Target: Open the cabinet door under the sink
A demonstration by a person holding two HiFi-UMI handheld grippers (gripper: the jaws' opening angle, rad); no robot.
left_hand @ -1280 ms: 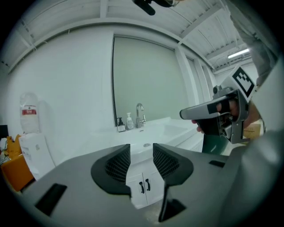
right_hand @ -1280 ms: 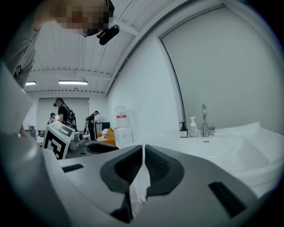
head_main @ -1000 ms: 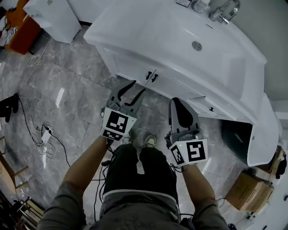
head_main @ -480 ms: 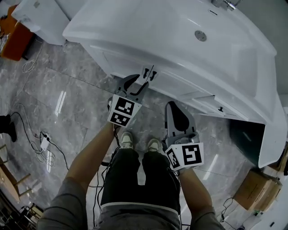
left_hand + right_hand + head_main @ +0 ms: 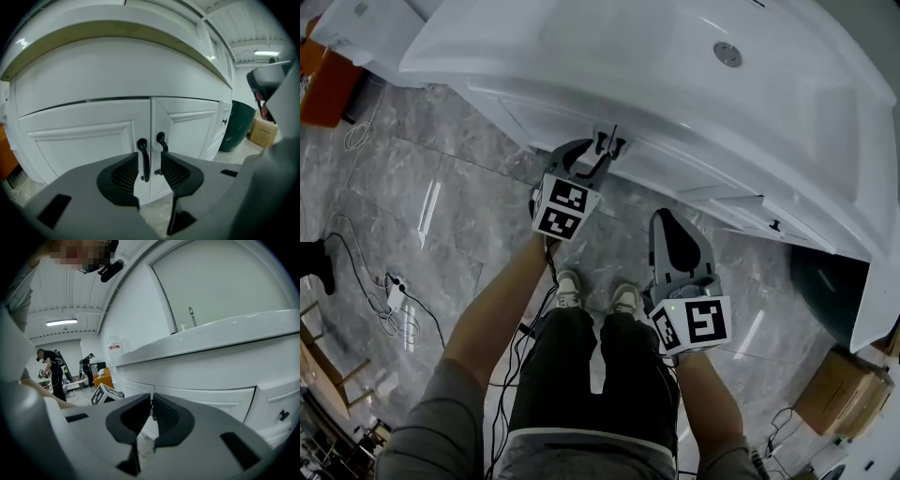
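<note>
Bracketing the left door handle [image 5: 142, 146] with our left gripper [image 5: 150, 161], jaws apart (probably not touching it) | both cabinet doors [image 5: 89, 140] closed | our right gripper [image 5: 152, 403] off the cabinet, jaws nearly together, empty.

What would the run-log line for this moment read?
stage: at handle | left gripper: open, left door handle between jaws, ungripped | right gripper: shut, empty, clear of cabinet | cabinet doors: closed

The grey marbled floor [image 5: 441, 202] carries the white sink cabinet [image 5: 667, 171], loose cables [image 5: 401, 314], a cardboard box [image 5: 836, 394] and a dark green bin [image 5: 821, 281].
</note>
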